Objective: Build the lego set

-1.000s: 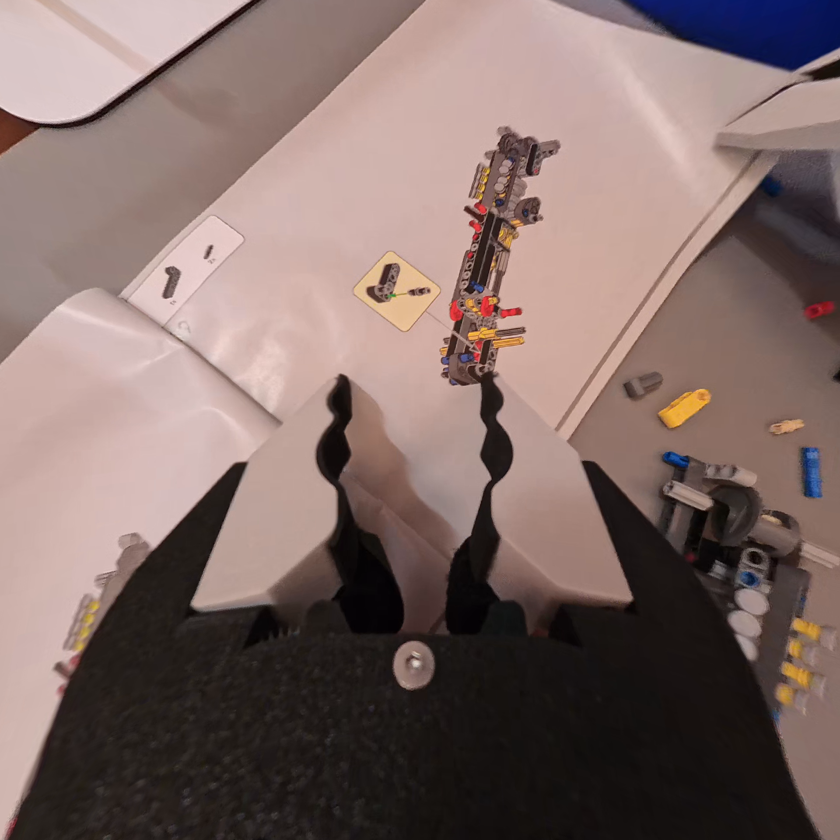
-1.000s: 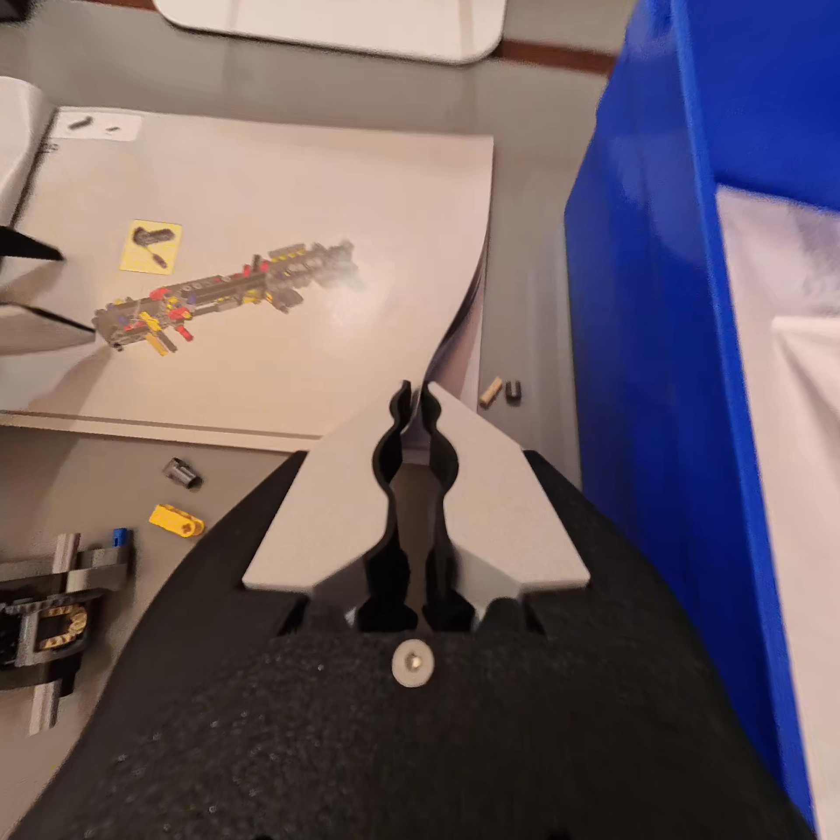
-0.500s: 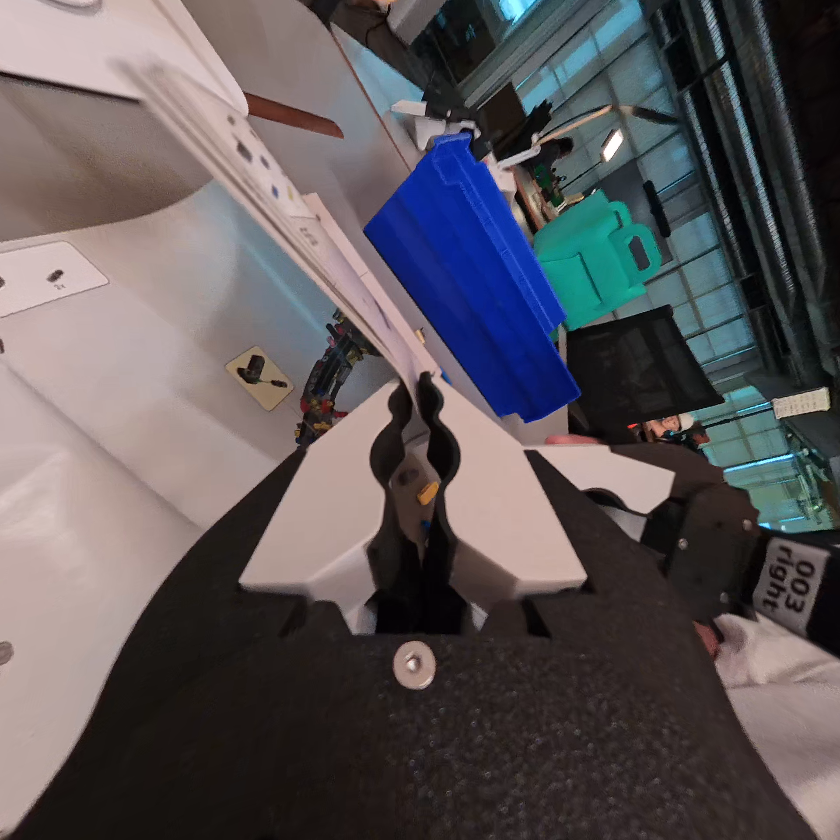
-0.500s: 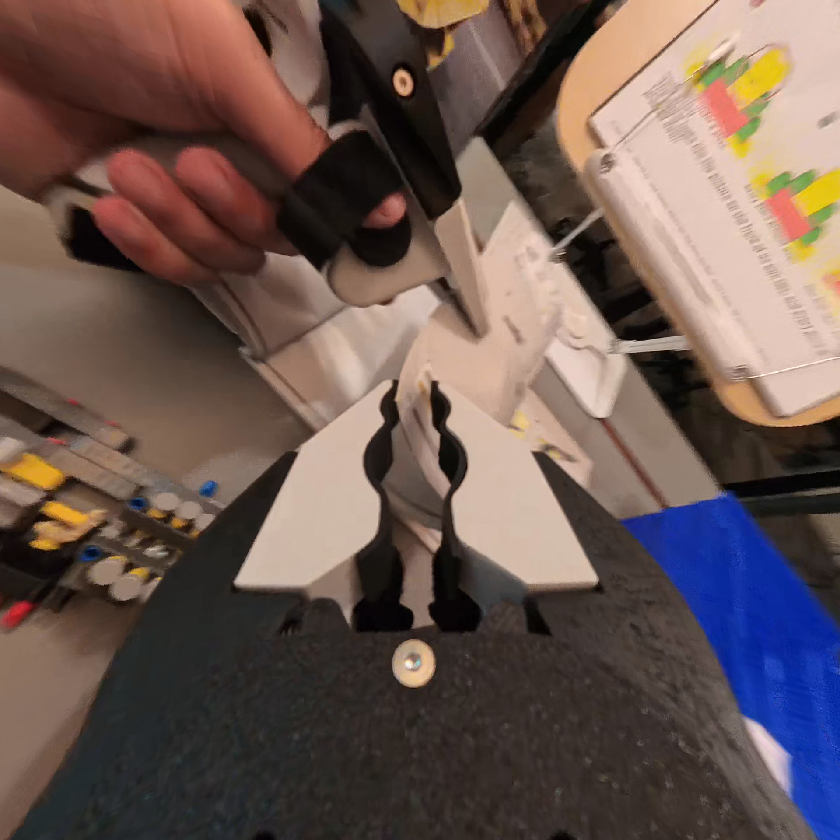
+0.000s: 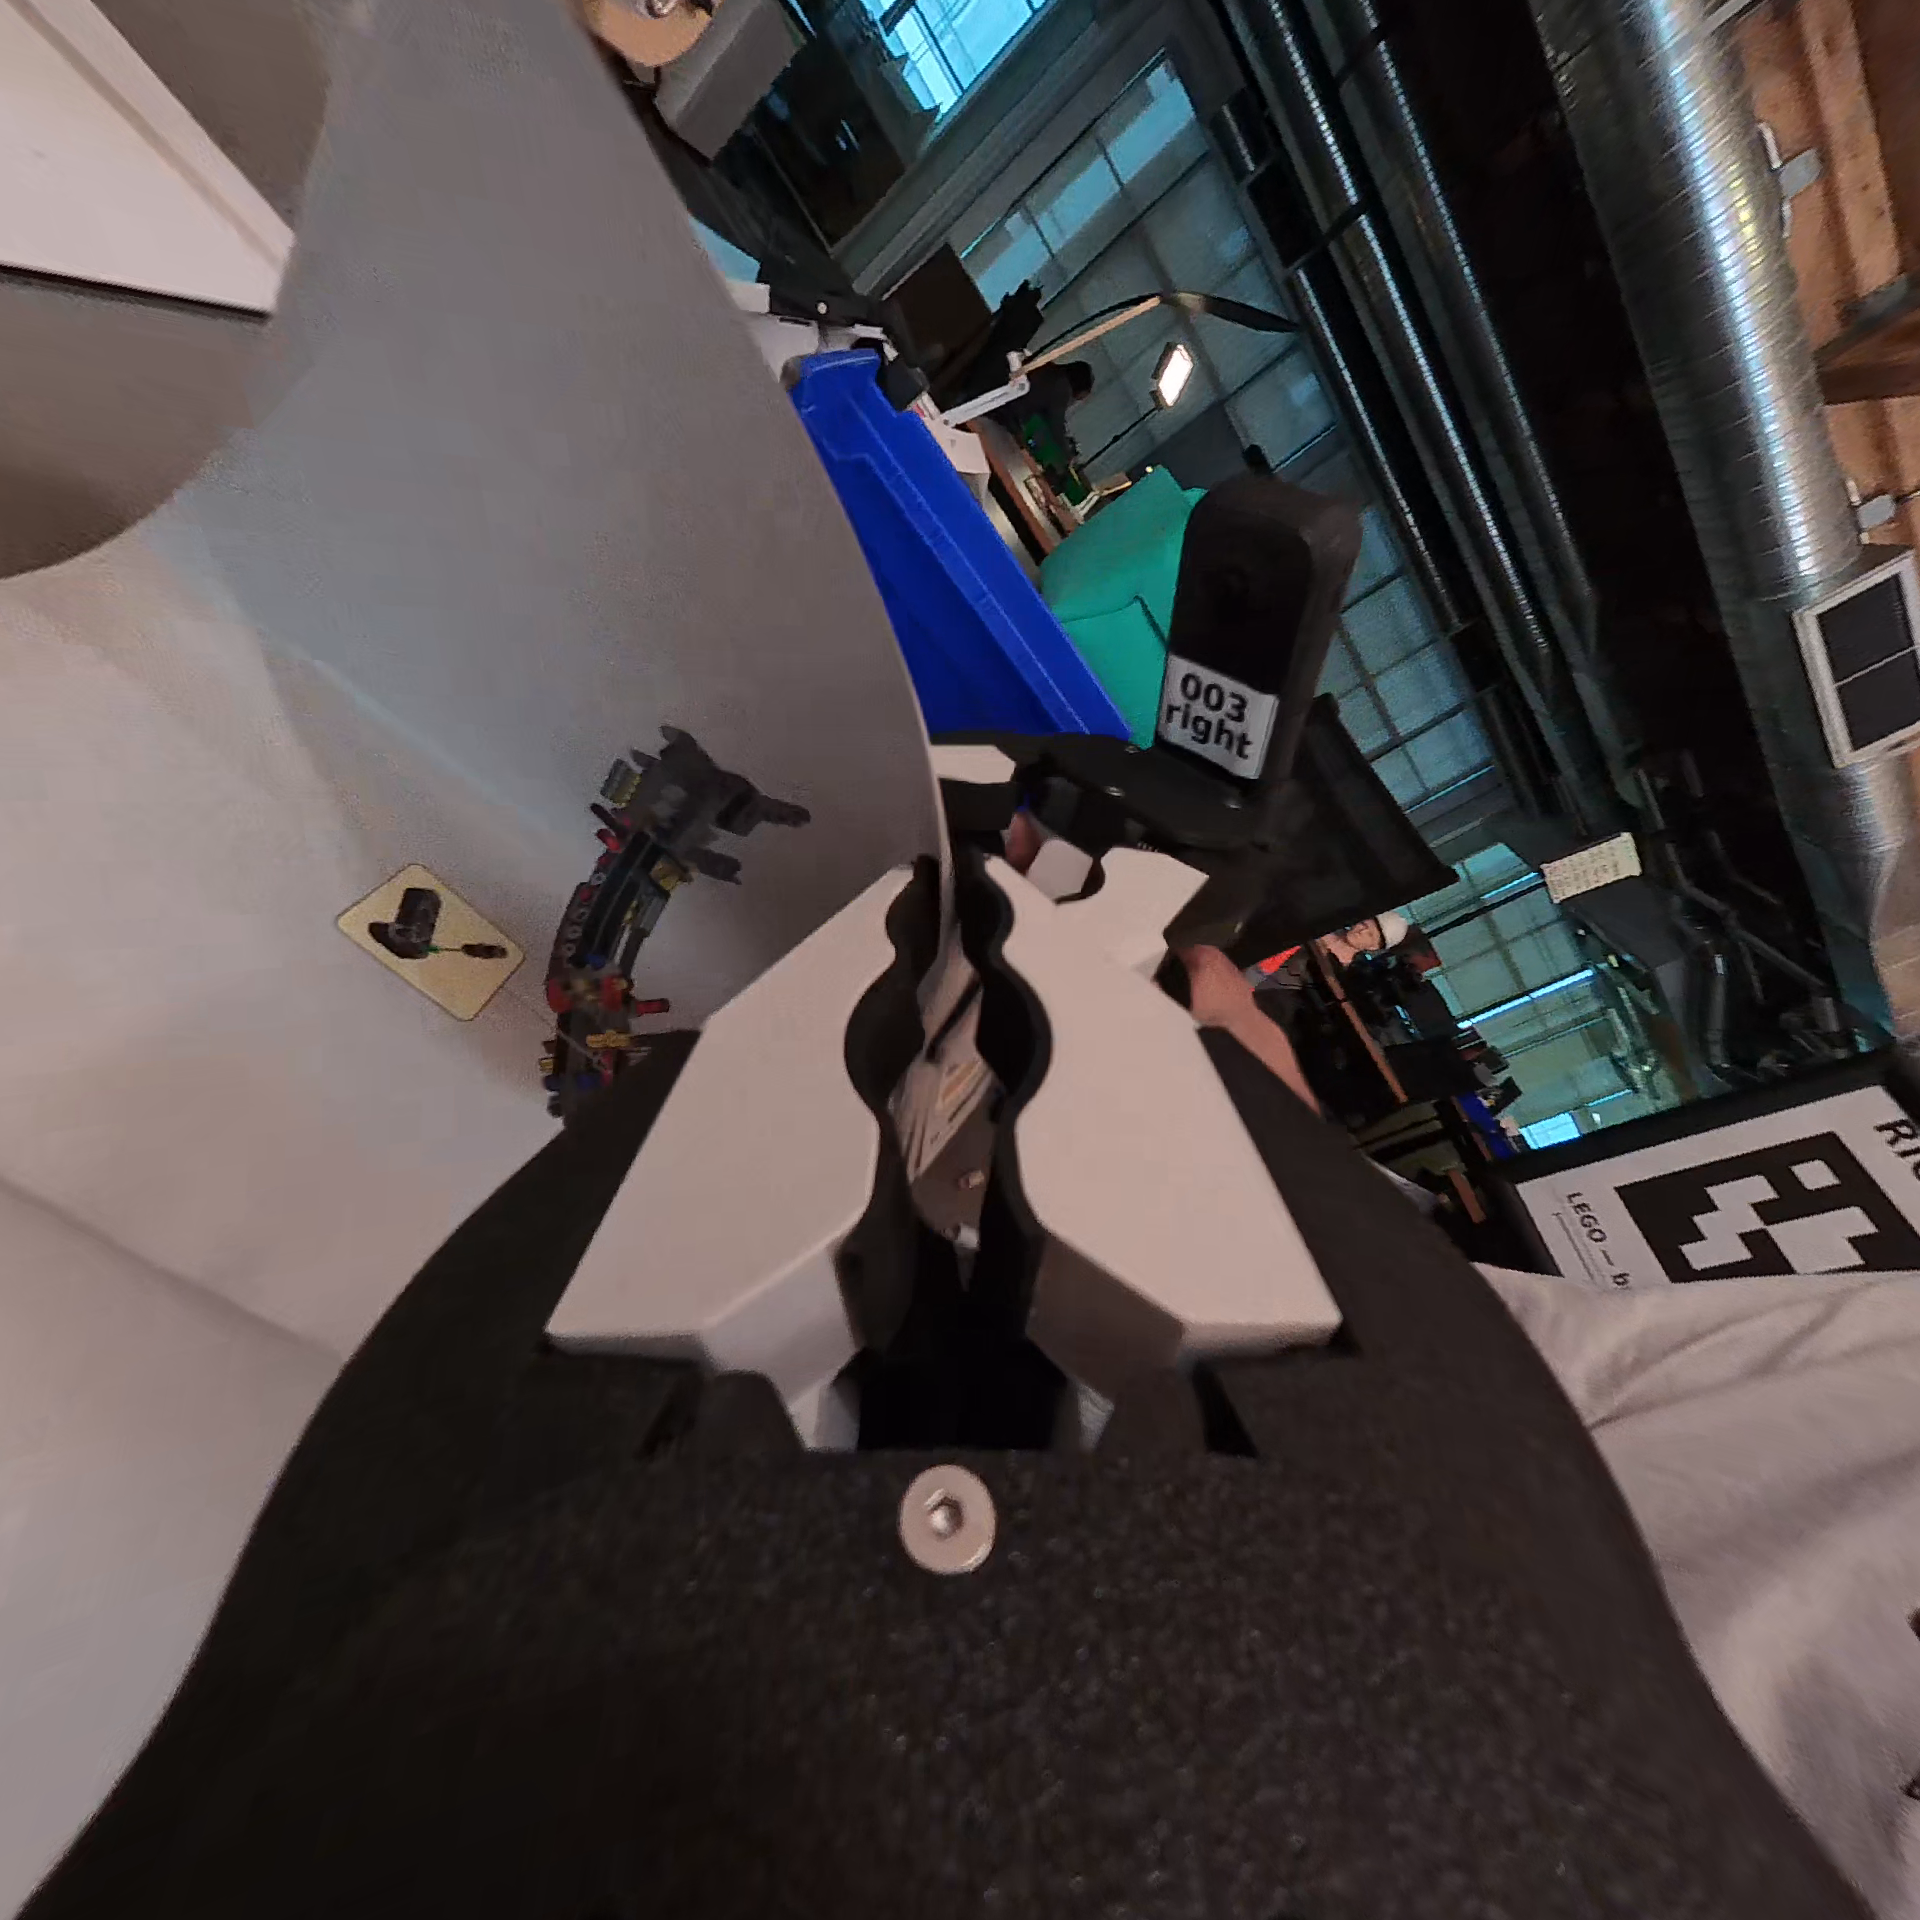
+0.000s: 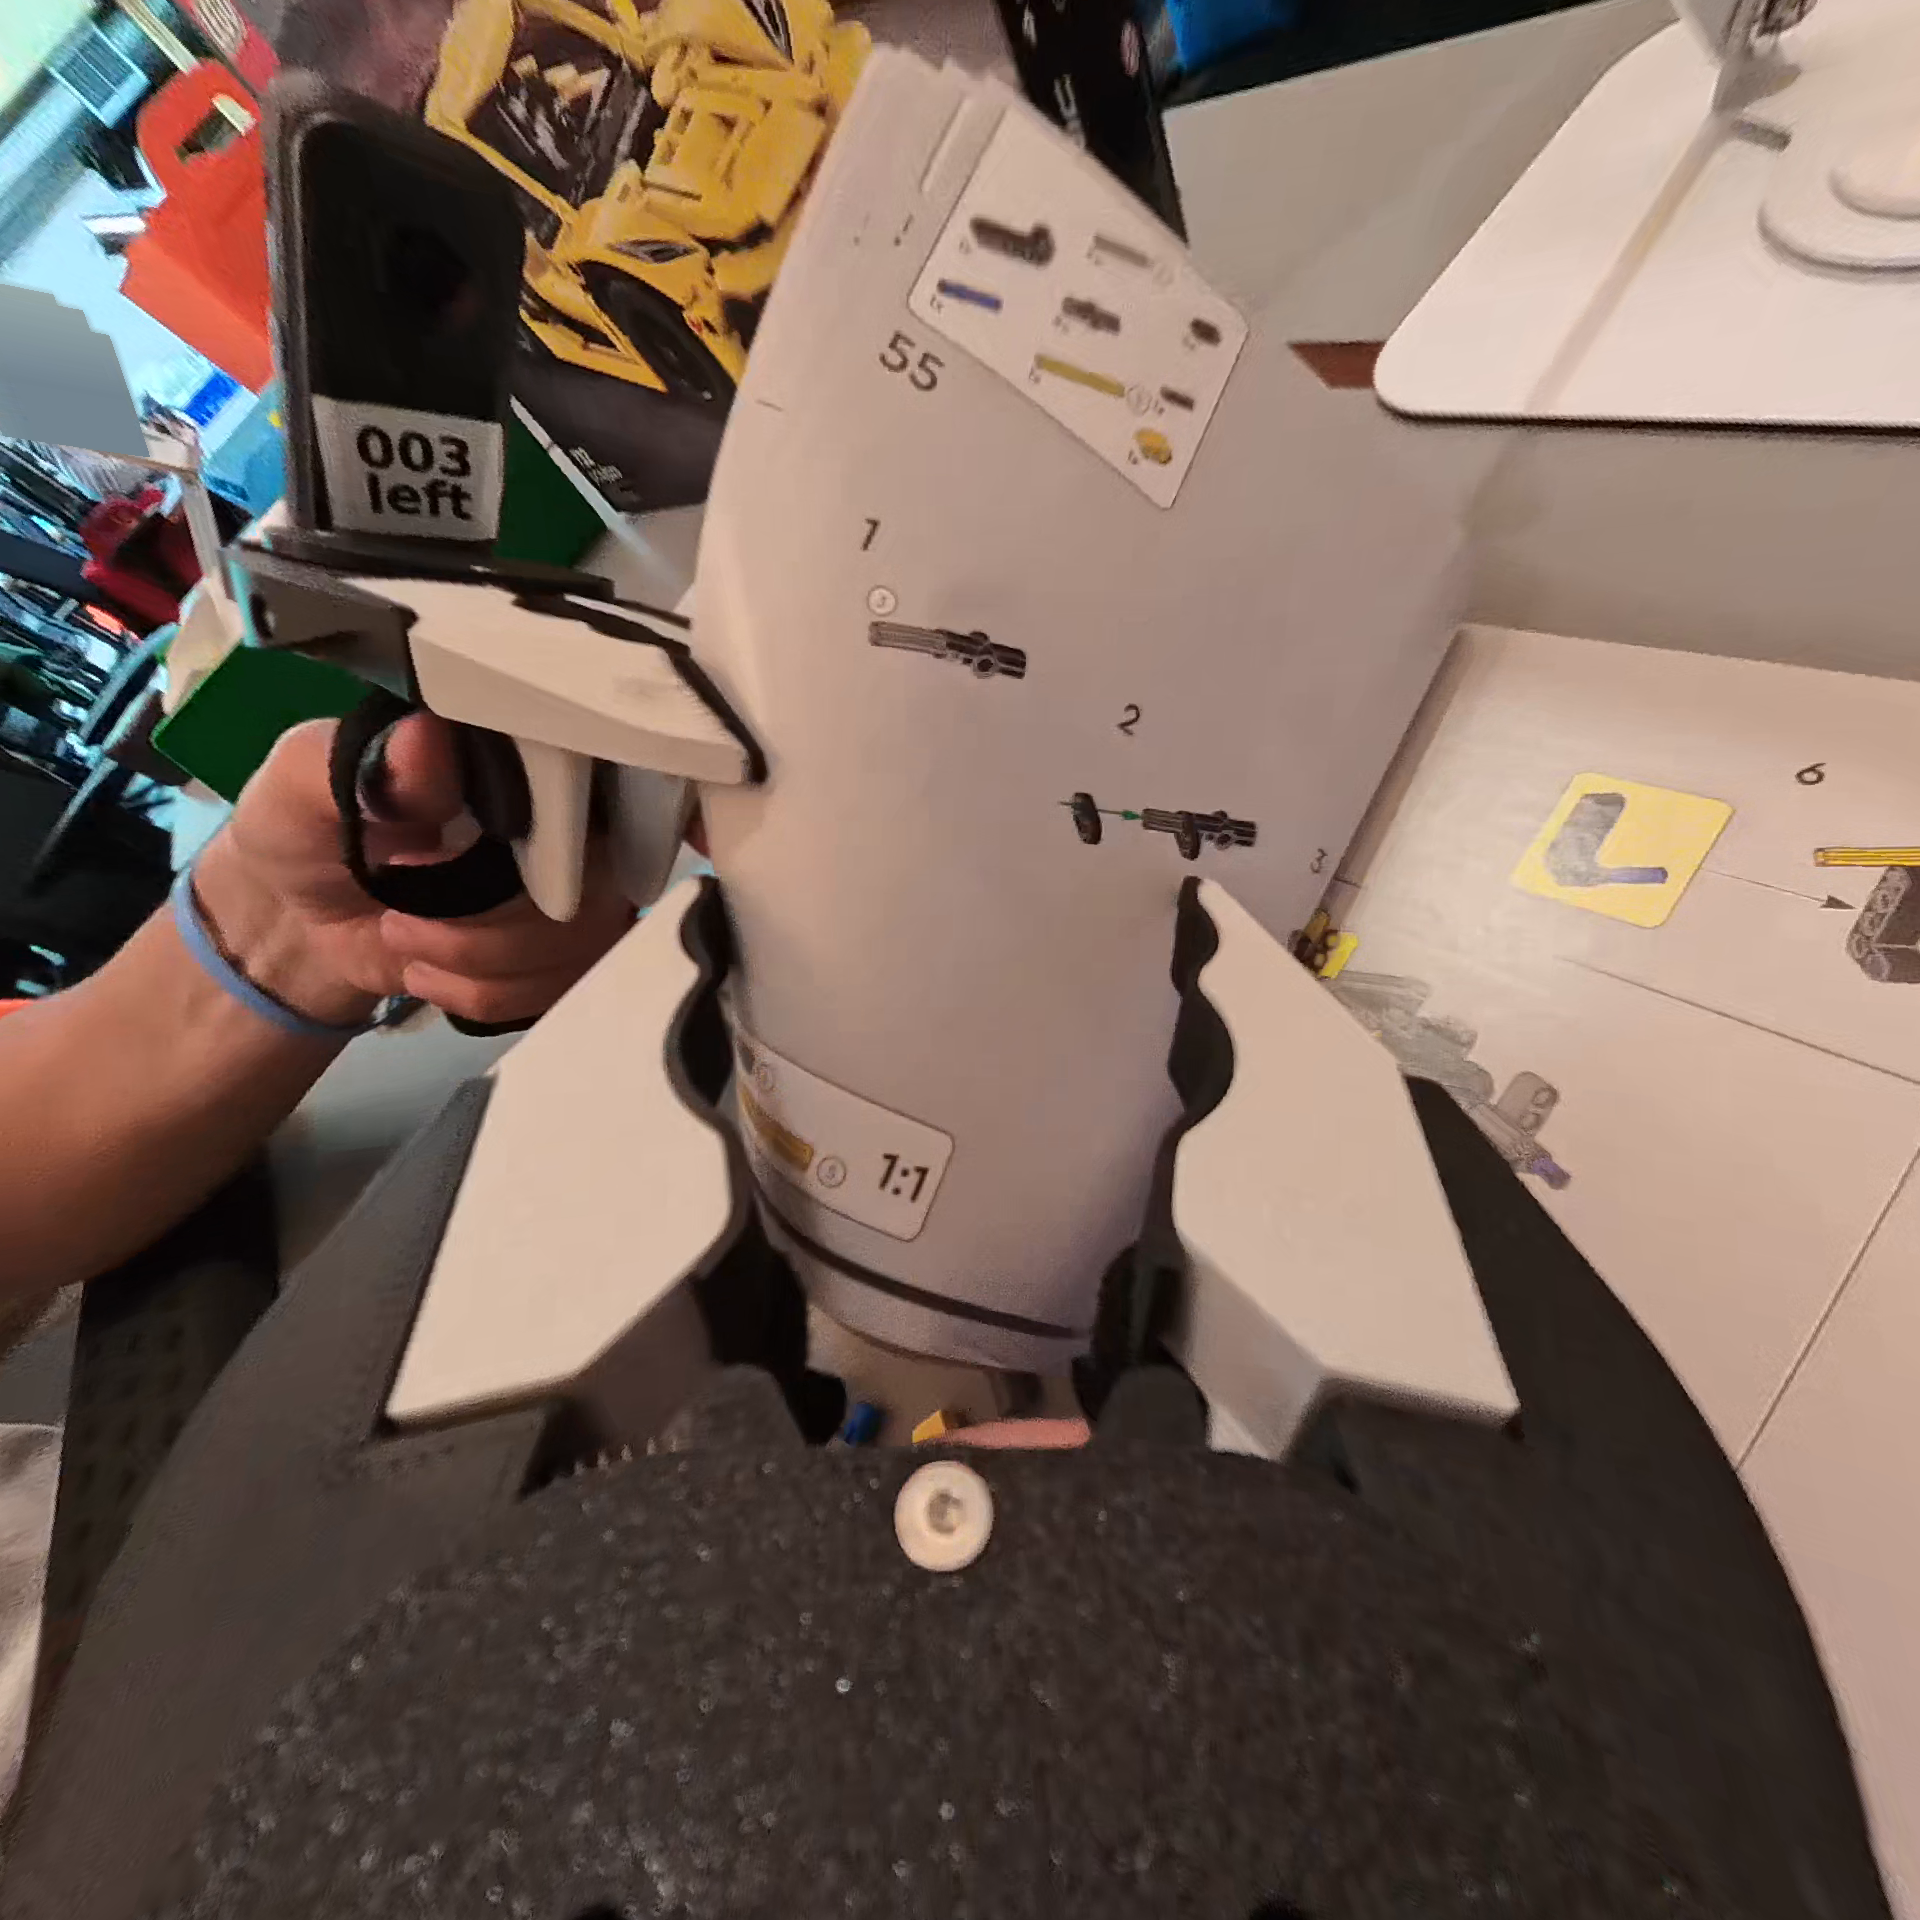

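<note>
The instruction booklet's page (image 6: 987, 727) stands lifted and curled off the open booklet (image 6: 1621, 1039). My left gripper (image 5: 951, 883) is shut on the page's edge; the page's printed side (image 5: 520, 582) fills the left of the left wrist view. In the right wrist view the left gripper (image 6: 743, 764) pinches the page's left edge, held by a hand (image 6: 312, 904). My right gripper (image 6: 948, 891) is open, with the page's lower part between its fingers and not pinched. It also shows in the left wrist view (image 5: 997, 800), just behind the page edge.
A blue bin (image 5: 935, 540) stands behind the page. A lego box with a yellow car picture (image 6: 644, 156) is at the back left. A white board (image 6: 1662, 312) lies at the back right. Small loose parts (image 6: 935, 1423) show under the right gripper. About 4 cm separates my left fingertips from my right.
The right gripper, shut on the page's corner before, has opened. The left gripper went from open over the booklet to shut on the page edge. The page has been lifted upright.
</note>
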`<state>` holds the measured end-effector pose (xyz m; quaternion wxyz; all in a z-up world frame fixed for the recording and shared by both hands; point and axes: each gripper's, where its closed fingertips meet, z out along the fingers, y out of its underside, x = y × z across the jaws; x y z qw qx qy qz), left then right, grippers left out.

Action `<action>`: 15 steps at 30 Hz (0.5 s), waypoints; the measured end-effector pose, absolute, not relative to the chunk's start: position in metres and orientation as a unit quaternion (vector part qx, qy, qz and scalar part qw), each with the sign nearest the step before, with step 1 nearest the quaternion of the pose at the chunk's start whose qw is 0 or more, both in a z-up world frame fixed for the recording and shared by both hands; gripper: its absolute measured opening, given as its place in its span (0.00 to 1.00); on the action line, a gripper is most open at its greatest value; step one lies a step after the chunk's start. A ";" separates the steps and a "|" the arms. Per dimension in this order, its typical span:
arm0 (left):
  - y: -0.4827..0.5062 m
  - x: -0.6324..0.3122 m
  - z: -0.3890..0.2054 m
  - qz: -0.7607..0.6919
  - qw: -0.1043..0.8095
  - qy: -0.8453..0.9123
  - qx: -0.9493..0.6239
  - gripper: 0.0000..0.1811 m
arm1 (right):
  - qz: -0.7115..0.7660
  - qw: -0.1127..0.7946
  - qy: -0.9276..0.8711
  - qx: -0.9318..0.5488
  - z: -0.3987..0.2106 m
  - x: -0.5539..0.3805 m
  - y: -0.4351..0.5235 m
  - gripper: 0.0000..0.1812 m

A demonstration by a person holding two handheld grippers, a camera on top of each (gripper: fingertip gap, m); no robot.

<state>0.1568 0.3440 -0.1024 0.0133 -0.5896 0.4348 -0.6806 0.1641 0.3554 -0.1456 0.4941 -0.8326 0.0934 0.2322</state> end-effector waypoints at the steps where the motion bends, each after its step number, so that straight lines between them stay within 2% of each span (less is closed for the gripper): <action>1: 0.344 0.156 -0.101 -0.685 0.010 0.434 -0.585 0.01 | 0.238 0.499 0.095 -0.828 -0.144 0.165 0.355 0.47; 15: 0.346 0.150 -0.105 -0.686 0.006 0.448 -0.573 0.01 | 0.277 0.515 0.112 -0.803 -0.142 0.181 0.344 0.41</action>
